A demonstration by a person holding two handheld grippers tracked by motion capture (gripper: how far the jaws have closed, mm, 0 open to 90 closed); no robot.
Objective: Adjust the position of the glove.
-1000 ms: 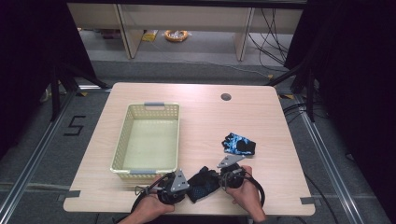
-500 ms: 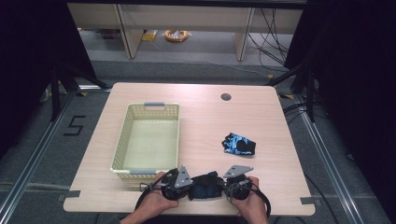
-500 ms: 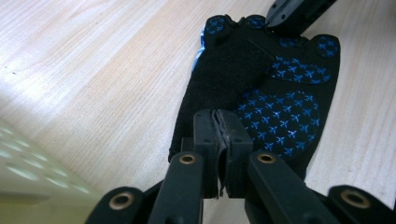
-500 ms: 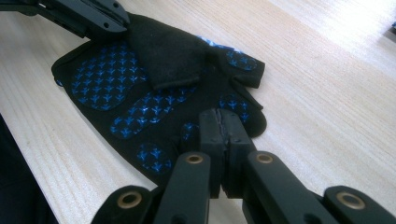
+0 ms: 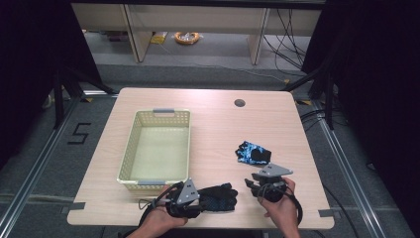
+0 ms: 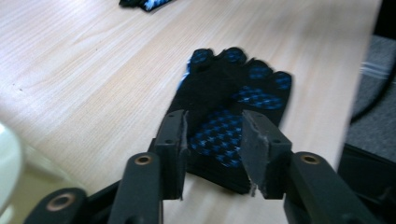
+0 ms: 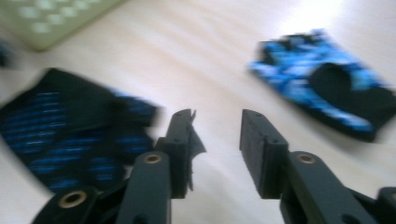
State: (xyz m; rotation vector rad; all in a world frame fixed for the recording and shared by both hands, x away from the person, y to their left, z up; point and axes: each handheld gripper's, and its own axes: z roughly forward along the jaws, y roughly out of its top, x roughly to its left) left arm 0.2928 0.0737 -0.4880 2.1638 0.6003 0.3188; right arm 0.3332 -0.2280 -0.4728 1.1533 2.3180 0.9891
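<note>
A black glove with blue dots [image 5: 220, 194] lies flat near the table's front edge. My left gripper [image 5: 200, 200] is at its cuff end. In the left gripper view the jaws of that gripper [image 6: 215, 121] stand open on either side of the black glove [image 6: 224, 88], which rests on the wood. My right gripper [image 5: 252, 185] is open to the right of it, with nothing between its jaws [image 7: 217, 121]. The black glove [image 7: 56, 126] lies to its left. A second glove, blue-patterned [image 5: 252, 152] [image 7: 322, 79], lies crumpled just beyond the right gripper.
A pale yellow basket [image 5: 128, 158] with nothing in it stands left of centre, its near end close to my left hand. A round cable hole [image 5: 239, 103] is at the table's far side. The front table edge runs right under both hands.
My right gripper has let go of the black glove and drawn away to the right. The glove now lies flat in front of the left gripper, which has hardly moved.
</note>
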